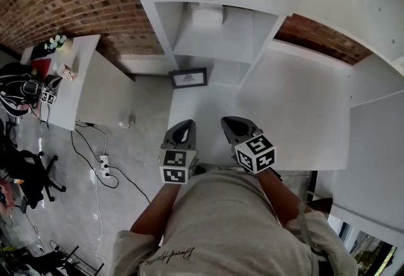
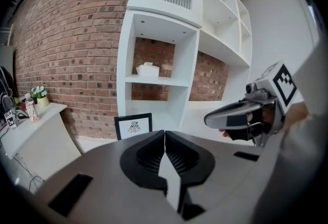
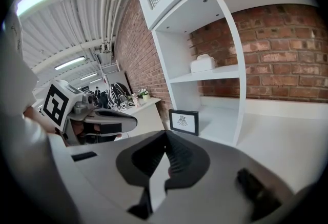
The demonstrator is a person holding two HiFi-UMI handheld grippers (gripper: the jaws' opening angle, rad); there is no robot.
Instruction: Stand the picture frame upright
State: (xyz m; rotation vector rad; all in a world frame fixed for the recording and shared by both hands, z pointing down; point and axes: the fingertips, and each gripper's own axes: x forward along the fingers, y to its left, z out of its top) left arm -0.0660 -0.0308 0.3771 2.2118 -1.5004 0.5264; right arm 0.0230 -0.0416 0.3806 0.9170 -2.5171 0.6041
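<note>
The left claw (image 2: 164,134) has its two dark ribbed jaws pressed together along their whole length, with nothing between them. The right claw (image 3: 165,137) is the same, fully closed and empty. The two are held side by side and apart from each other, close in front of the person's grey-shirted chest. They are tipped a little downward over the near end of the white countertop (image 1: 297,110).

Straight ahead of both claws, and well apart from either tip, is the small black-edged picture frame (image 1: 188,78) with a pale print inside. It already stands on its lower edge on the countertop, its face turned back toward the claws. It sits at the foot of the tall white shelf unit (image 2: 125,64), just in front of the unit's left upright. Whether it leans on that panel or rests on its own back support cannot be told. Above and beyond the frame a white box (image 2: 147,70) lies on a shelf, and a red brick wall (image 2: 66,48) runs off to the left claw's side.

With the frame upright and neither claw on it, the task looks finished, and the step in hand seems to be holding clear. To do that well, the claws should come back toward the body rather than sweep across the counter. They should also avoid knocking the countertop, since a jolt could tip a lightly propped frame. If the frame looked unsteady, one claw should open before going in and take the top edge gently. The other claw could steady a side.
</note>
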